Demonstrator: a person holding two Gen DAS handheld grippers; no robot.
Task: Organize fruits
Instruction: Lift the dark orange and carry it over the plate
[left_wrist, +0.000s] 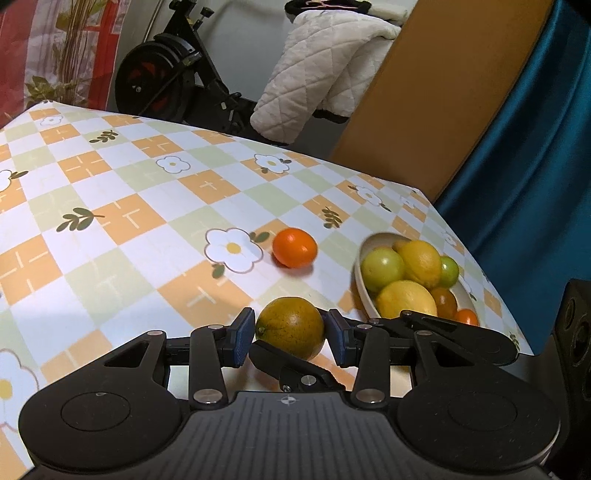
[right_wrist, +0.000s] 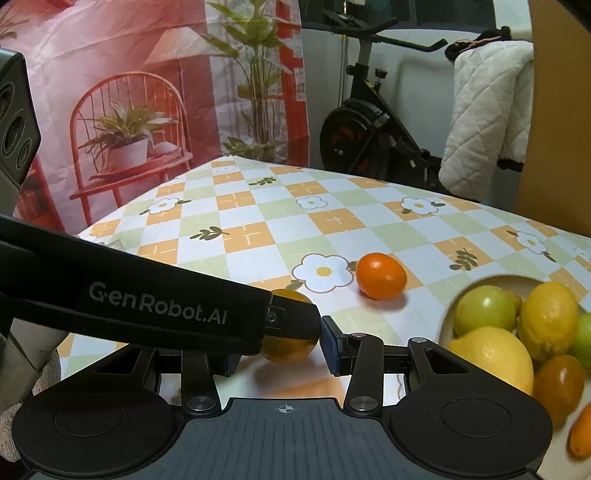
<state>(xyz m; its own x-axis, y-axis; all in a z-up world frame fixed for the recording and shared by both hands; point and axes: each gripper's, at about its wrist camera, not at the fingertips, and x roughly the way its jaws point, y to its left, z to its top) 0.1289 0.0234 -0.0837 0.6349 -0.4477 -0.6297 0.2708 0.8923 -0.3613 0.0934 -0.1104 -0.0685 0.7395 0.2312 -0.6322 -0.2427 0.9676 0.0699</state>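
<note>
A green-orange citrus (left_wrist: 290, 326) hangs just above the checked tablecloth (left_wrist: 110, 206), and my left gripper (left_wrist: 291, 338) is shut on it, its blue pads (left_wrist: 243, 339) on both sides. A finger of the right gripper (left_wrist: 295, 365) crosses under it. In the right wrist view the same citrus (right_wrist: 291, 350) sits in my right gripper (right_wrist: 280, 350). The right pad (right_wrist: 332, 347) touches it, while the left gripper's finger (right_wrist: 291, 321) hides the other pad. A bright orange mandarin (left_wrist: 294, 247) (right_wrist: 380, 275) lies loose beyond. The cream bowl (left_wrist: 360, 280) (right_wrist: 443, 325) to the right holds lemons (left_wrist: 421, 262) and green fruits (left_wrist: 382, 267).
The table's far edge runs behind the mandarin. Past it stand an exercise bike (left_wrist: 173, 74) draped with a white quilted garment (left_wrist: 314, 74), a brown board (left_wrist: 424, 110) and a blue curtain (left_wrist: 535, 166). A pink printed backdrop (right_wrist: 110, 92) hangs at the left.
</note>
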